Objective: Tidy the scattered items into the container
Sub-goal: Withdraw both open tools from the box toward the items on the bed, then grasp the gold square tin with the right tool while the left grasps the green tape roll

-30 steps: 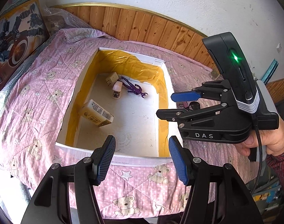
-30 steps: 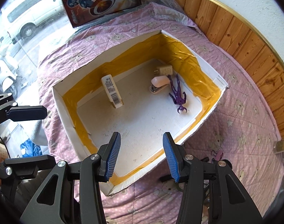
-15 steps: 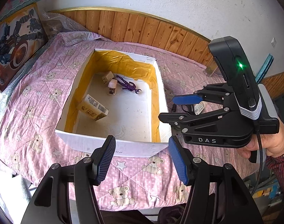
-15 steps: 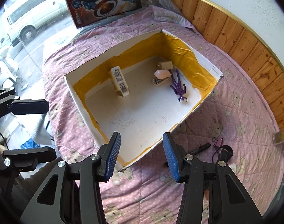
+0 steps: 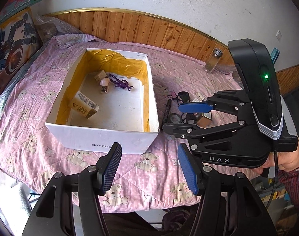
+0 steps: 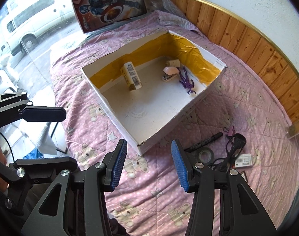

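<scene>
Both tongs, left and right, stand wide open and empty above the bed's front edge, near the box.

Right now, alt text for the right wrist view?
An open right claw hovers over a pink quilt near the corner of a white box holding a carton, stapler and purple figure. A marker, tape roll and cables lie outside.

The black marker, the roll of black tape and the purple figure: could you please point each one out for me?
black marker (image 6: 205, 142), right wrist view, middle of its barrel.
roll of black tape (image 6: 204, 155), right wrist view, top face of the ring.
purple figure (image 5: 120, 83), left wrist view, its torso, inside the box.
</scene>
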{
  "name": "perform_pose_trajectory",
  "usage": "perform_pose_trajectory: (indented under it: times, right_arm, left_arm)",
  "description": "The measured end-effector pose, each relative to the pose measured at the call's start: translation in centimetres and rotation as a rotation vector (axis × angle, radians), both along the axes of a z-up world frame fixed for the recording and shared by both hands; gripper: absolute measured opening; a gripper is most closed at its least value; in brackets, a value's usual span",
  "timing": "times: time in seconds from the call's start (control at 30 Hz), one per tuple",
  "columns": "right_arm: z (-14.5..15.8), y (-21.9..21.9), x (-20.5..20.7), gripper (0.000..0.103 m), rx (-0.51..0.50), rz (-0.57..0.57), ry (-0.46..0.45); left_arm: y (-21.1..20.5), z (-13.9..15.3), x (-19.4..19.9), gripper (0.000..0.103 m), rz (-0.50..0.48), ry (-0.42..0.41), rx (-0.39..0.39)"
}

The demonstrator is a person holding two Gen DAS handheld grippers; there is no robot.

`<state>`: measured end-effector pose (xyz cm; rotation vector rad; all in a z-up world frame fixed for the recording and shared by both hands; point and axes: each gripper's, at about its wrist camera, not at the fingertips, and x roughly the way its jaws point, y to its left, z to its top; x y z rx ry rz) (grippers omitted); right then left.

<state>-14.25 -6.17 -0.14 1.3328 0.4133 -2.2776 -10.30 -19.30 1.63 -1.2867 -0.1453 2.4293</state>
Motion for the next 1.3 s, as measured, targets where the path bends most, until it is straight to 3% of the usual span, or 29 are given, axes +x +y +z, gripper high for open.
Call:
perform_pose_trajectory:
  times: [0.53, 0.83, 1.03, 1.17, 1.3]
  right_arm:
    - [-3.3, 12.2, 4.4, 0.050, -0.188, -0.305, -0.044]
    - [-5.7, 19.8, 4.4, 0.050, -0.263, -0.537, -0.041]
    - [-8.0, 22.7, 2.8, 0.050, -0.292, -0.645, -0.051]
    - [-9.4, 23.5, 1.0, 0.054, -0.272, -0.664, -0.044]
    - [-10.9, 23.6, -1.1, 0.055, -0.207, -0.611, -0.061]
  left_arm:
    - [8.1, -2.2, 0.8, 0.060, -0.163, -0.032, 0.001]
    - [13.5, -4.5, -2.0, 0.060, -0.239, -0.061, 0.003]
    - [15.5, -7.1, -5.3, 0.060, -0.224, -0.105, 0.014]
    - [16.5, -9.3, -7.5, 0.060, -0.218, -0.137, 0.021]
    - [16.9, -11.9, -9.8, 0.060, -0.187, -0.197, 0.038]
